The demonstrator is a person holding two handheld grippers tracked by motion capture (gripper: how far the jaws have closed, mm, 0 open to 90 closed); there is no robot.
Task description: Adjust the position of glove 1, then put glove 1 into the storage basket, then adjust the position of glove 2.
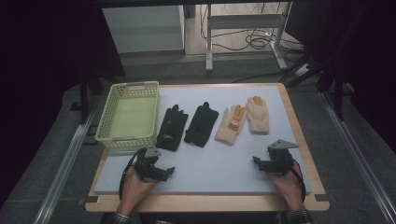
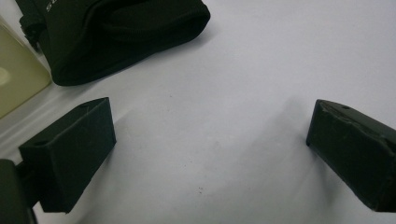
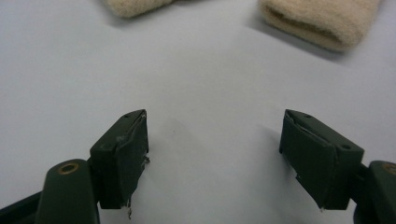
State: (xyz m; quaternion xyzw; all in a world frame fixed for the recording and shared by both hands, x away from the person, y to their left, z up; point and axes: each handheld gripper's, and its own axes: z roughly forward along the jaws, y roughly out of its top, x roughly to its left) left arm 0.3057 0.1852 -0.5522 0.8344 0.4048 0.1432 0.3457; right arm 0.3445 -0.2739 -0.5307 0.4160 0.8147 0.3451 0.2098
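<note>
Pale grey padding covers your desk (image 1: 210, 163), and the room behind it is dark, with cables on the floor at the top of the frame. Your left tool (image 1: 156, 171) sits at the lower left of the high view, jaws spread wide with nothing between them. Just above it in the frame lies the left black glove (image 1: 172, 127), cuff end nearest the tool but not touching it. In the left gripper view that cuff (image 2: 116, 32) sits at the upper left, well clear of the jaws. The second black glove (image 1: 201, 123) lies right beside the first.

Your right tool (image 1: 261, 164) is at the lower right, jaws also wide apart and empty. Two cream gloves with orange patches, one (image 1: 230, 124) tilted and one (image 1: 258, 115) straighter, lie above it in the frame; their cuffs (image 3: 317, 21) sit along the top edge of the right gripper view, apart from the jaws. A yellow-green basket (image 1: 128, 116) stands at the left, next to the black gloves.
</note>
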